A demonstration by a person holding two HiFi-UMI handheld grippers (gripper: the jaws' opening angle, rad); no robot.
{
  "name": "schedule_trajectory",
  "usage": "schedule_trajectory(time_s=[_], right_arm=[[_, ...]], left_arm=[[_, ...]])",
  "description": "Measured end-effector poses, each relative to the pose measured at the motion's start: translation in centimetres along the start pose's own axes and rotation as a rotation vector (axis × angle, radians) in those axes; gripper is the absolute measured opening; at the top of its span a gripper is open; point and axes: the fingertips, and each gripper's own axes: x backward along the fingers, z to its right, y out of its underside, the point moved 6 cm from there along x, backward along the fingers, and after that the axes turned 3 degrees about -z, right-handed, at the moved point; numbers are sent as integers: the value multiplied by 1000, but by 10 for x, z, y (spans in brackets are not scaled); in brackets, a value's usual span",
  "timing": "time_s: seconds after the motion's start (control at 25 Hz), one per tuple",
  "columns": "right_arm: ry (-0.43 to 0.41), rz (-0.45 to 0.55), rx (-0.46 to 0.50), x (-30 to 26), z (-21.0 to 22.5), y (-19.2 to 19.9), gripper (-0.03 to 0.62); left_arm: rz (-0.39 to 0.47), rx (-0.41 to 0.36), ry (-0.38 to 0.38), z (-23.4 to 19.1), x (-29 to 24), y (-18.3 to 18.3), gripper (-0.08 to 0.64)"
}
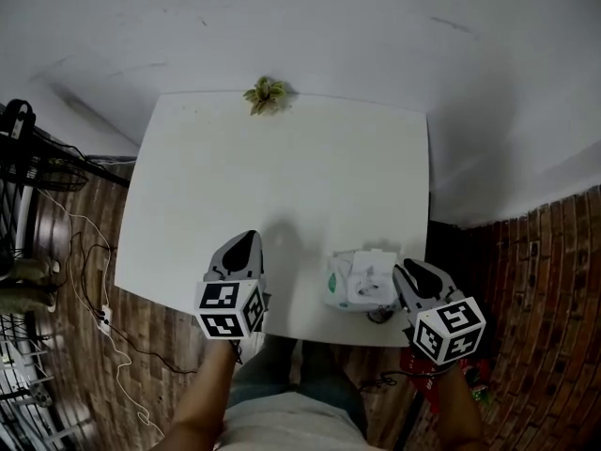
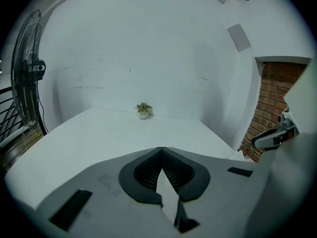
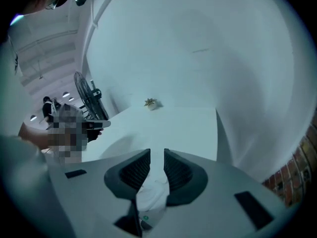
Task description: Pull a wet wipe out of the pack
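left gripper (image 1: 246,242) closed, empty, lower left, parked clear | right gripper (image 1: 407,273) narrowly parted beside pack (image 1: 361,284), lower right, seemingly aimed at its top

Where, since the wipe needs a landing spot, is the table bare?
The table is bare across its middle and far part, between the plant at the far edge and the left gripper. Crowded only near right: wipe pack and right gripper.

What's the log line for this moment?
left tool shut, over table | right tool narrowly open, at wipe pack
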Motion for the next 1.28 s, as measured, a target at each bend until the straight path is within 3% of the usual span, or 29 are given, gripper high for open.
schedule_trajectory(time_s=[0.4, 0.6, 0.84, 1.28], right_arm=[[-209, -180, 124, -14, -15, 16, 84], [-295, -263, 233, -17, -21, 23, 84], [-362, -327, 312, -23, -24, 26, 80], [-433, -432, 358, -28, -19, 37, 72]], left_arm=[[-5, 78, -59, -16, 6, 24, 2], [-7, 111, -87, -25, 13, 36, 2], [-5, 133, -117, -35, 25, 46, 2], [-6, 159, -155, -47, 39, 57, 2]])
